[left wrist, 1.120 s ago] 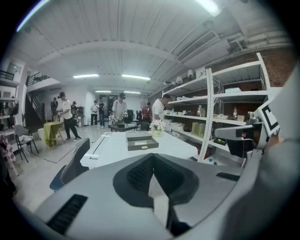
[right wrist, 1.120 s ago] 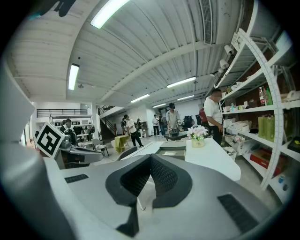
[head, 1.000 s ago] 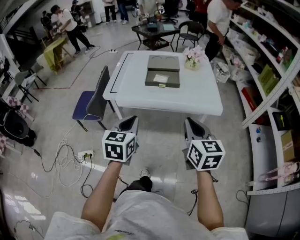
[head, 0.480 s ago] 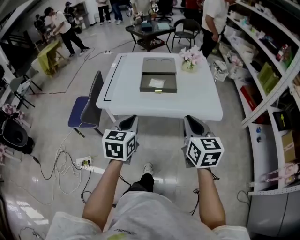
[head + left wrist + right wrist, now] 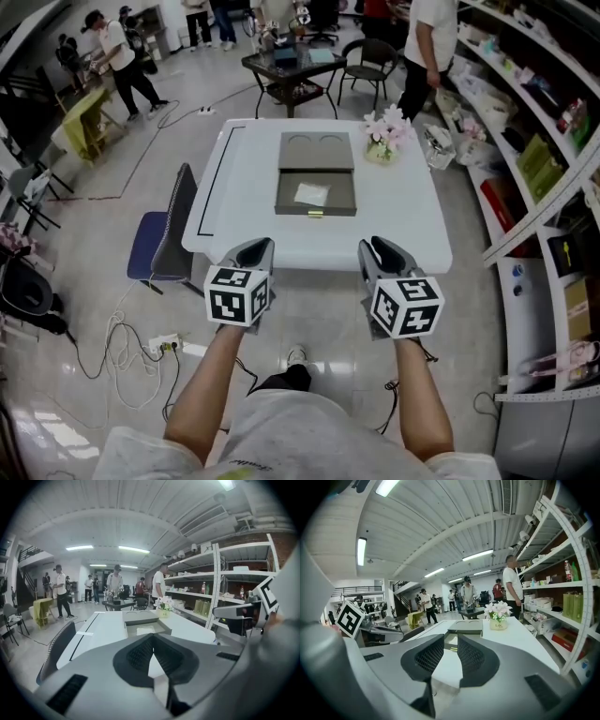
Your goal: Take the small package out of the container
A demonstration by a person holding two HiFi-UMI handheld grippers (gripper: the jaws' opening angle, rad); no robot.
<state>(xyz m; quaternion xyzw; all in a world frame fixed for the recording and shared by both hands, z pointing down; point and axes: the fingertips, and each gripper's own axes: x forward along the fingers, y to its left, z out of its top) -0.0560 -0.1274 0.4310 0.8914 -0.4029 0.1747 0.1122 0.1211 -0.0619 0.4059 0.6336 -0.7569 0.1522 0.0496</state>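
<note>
A flat grey container (image 5: 316,184) lies open on the white table (image 5: 403,220), its lid folded back away from me. A small white package (image 5: 312,194) rests in its tray. Both grippers hang in the air in front of the table's near edge, well short of the container. My left gripper (image 5: 258,247) is shut with nothing in it; in the left gripper view its pads meet at the tips (image 5: 152,637), with the container (image 5: 143,622) beyond. My right gripper (image 5: 375,247) is opening and empty, with a gap between its pads (image 5: 451,641).
A vase of pink flowers (image 5: 384,137) stands on the table right of the container. A blue-seated chair (image 5: 161,241) stands at the table's left side. Shelving (image 5: 553,150) runs along the right. Cables and a power strip (image 5: 164,343) lie on the floor. People stand at the far end of the room.
The table and container have come nearer and lower in the head view as I step toward them. Both grippers keep their place in front of me.
</note>
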